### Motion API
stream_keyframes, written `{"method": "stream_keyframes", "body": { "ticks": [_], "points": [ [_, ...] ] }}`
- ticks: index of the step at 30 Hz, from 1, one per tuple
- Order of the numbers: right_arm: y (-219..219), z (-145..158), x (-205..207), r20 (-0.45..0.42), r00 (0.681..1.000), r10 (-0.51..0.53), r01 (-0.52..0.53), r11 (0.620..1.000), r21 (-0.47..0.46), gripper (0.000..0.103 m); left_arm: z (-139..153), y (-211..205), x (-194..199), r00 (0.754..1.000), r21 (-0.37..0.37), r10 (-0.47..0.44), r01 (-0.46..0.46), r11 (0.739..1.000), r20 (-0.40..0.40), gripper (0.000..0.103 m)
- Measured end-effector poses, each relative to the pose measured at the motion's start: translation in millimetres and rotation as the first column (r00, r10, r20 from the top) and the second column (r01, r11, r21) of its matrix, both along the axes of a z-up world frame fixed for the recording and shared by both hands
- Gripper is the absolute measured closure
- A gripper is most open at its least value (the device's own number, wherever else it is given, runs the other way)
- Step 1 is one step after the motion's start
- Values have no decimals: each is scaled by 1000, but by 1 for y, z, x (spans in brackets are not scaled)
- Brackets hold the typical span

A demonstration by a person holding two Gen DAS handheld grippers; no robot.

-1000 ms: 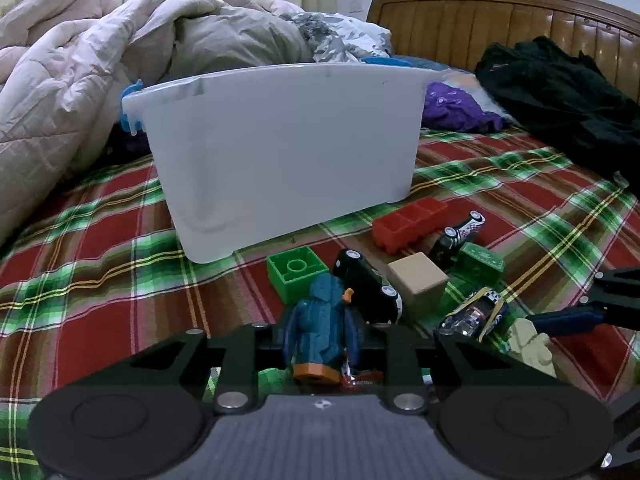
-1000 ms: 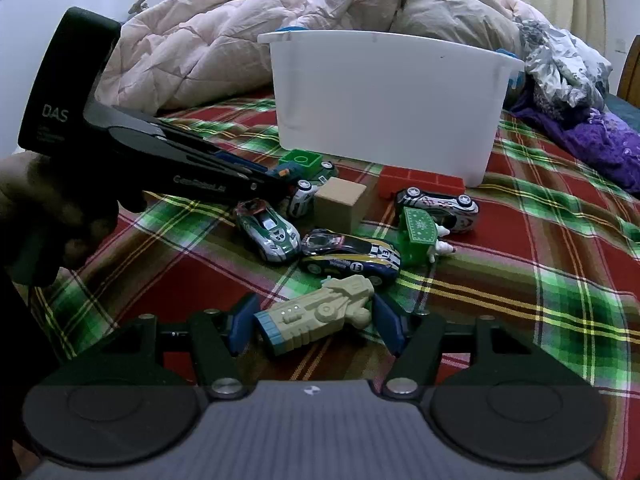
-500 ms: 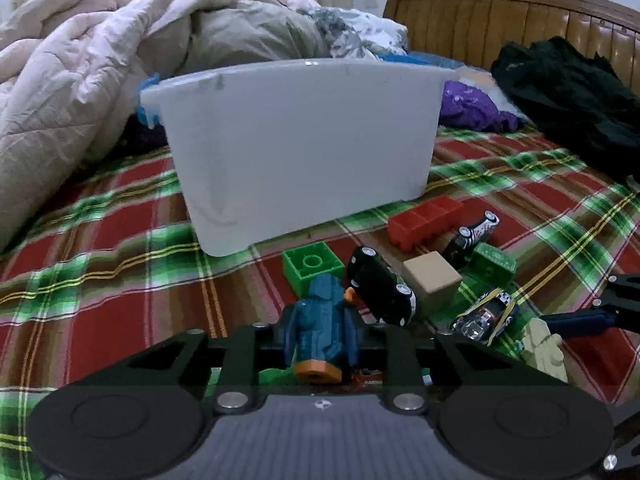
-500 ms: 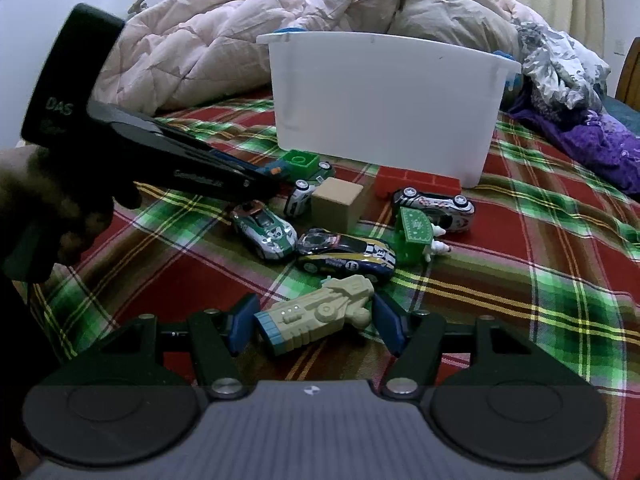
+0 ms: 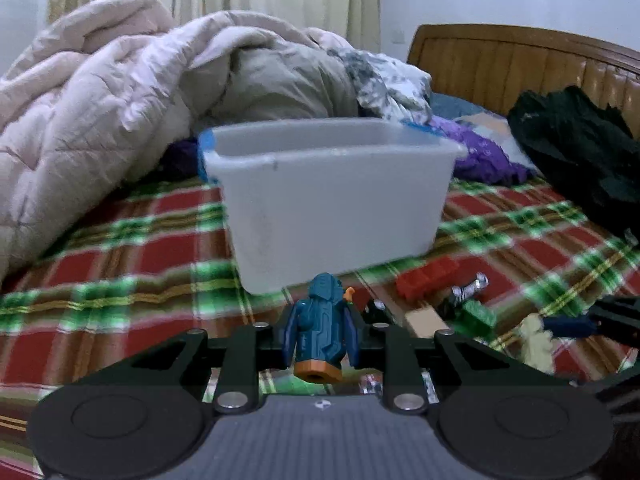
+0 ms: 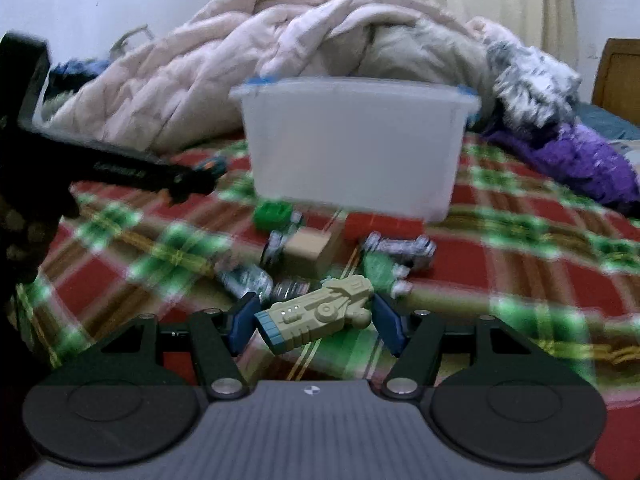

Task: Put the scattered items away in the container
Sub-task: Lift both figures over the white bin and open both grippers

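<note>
- The left gripper (image 5: 319, 336) has its blue pads pressed against both sides of a teal toy figure (image 5: 320, 330) with an orange base, held upright above the bed.
- The right gripper (image 6: 316, 322) has its blue fingers (image 6: 243, 322) around a beige toy vehicle (image 6: 316, 314) lying crosswise between them; the left pad is at its blue end, but whether the right pad touches cannot be told.
- Just beyond the beige toy, the scattered toys lie on the plaid bedcover (image 6: 520, 280) — blurred toy cars (image 6: 248, 280), a wooden cube (image 6: 308, 246), a green block (image 6: 272, 214), a red brick (image 6: 384, 226) and a silver car (image 6: 400, 248).
- In the left wrist view the same cluster sits low to the right: the red brick (image 5: 426, 282), the cube (image 5: 426, 320) and a green piece (image 5: 476, 316), with the right gripper's tips (image 5: 568, 326) near the beige toy (image 5: 534, 338).
- Behind the toys stands the white container (image 5: 336, 208), open-topped with blue handles — its near wall is just beyond the red brick.
- Farthest back lie a rumpled pink quilt (image 5: 100, 112), purple cloth (image 5: 480, 156), a dark garment (image 5: 576, 144) and the wooden headboard (image 5: 500, 60).
</note>
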State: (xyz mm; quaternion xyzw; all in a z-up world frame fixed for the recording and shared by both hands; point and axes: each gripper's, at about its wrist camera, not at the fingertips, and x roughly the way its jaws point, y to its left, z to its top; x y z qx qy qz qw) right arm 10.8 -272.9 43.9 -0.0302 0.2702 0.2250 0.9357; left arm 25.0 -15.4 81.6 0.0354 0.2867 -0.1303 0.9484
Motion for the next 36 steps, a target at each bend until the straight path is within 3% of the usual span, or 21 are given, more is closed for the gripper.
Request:
{"method": "stream_keyframes", "body": {
  "ticks": [6, 13, 17, 22, 24, 26, 27, 28, 32, 36],
  "points": [
    [-8, 57, 29, 106, 994, -39, 35, 999, 41, 38, 49, 7, 13, 996, -28, 62, -60, 998, 57, 75],
    [-4, 118, 96, 159, 986, -54, 44, 997, 71, 38, 100, 12, 62, 989, -59, 117, -111, 992, 95, 75],
    [2, 128, 136, 123, 990, -63, 55, 996, 64, 38, 109, 11, 100, 988, -71, 144, -140, 988, 54, 75],
    [8, 121, 175, 72, 995, -71, 70, 997, 18, 38, 104, 3, 137, 987, -48, 158, -157, 986, 23, 75],
    [7, 114, 193, 32, 996, -85, 84, 996, 21, 37, 100, -2, 150, 987, -30, 160, -160, 987, 14, 68],
    [6, 107, 206, 2, 995, -105, 104, 994, 15, 25, 92, -5, 162, 985, -13, 175, -175, 985, -8, 32],
    [6, 103, 211, -8, 994, -113, 113, 993, 14, 9, 88, -6, 166, 983, -5, 182, -182, 983, -15, 26],
    [6, 100, 214, -10, 993, -116, 116, 993, 17, 5, 84, -7, 169, 982, 4, 188, -188, 982, -19, 24],
    [1, 94, 214, -19, 993, -114, 114, 993, 31, 4, 72, -6, 171, 979, 26, 197, -196, 980, -47, 24],
    [-13, 97, 179, -1, 993, -118, 118, 987, 108, 2, 70, 1, 133, 986, -23, 169, -169, 985, -7, 24]
  ]
}}
